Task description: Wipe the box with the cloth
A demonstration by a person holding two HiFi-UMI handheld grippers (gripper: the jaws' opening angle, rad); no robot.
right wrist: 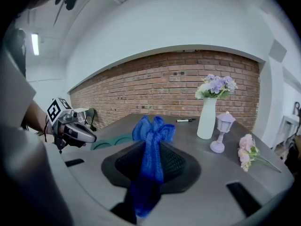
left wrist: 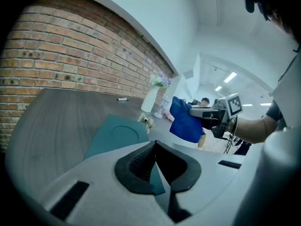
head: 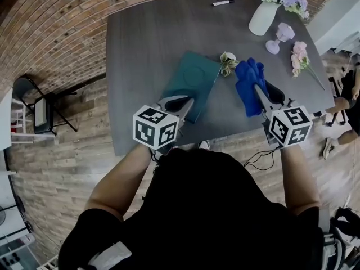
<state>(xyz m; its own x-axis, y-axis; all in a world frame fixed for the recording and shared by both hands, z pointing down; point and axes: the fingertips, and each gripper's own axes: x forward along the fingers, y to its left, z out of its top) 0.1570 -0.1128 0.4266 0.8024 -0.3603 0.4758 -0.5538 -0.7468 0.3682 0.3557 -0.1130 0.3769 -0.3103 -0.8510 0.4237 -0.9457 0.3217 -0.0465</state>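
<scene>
- head view sets out the job: a flat teal box [head: 191,79] lies in the middle of the grey table [head: 143,44], with its near edge toward the person.
- the left gripper [head: 183,102] reaches in from the near side. in the left gripper view a sliver of teal sits pinched between its pads, so its jaws look clenched on the box's near edge. this is most likely to pin the box so it won't slide under a wipe.
- the right gripper [head: 257,91] grasps the blue cloth [head: 249,79]. the right gripper view shows the fabric bunched between the clamped jaws, with a loose tuft spilling out past the tips, which leaves a soft end to rub with.
- the cloth is held up just right of the box and apart from it, so wiping looks not yet begun. by my reading, the next move is to carry it left and down onto the lid.
- a small flower sprig [head: 228,62] lies between the box's far right corner and the cloth and could get swept along.
- the vase [head: 263,17], lantern ornament [head: 279,37] and pink flowers [head: 298,55] stand farther right, and markers [head: 224,1] lie at the far edge, all well apart from the box.
</scene>
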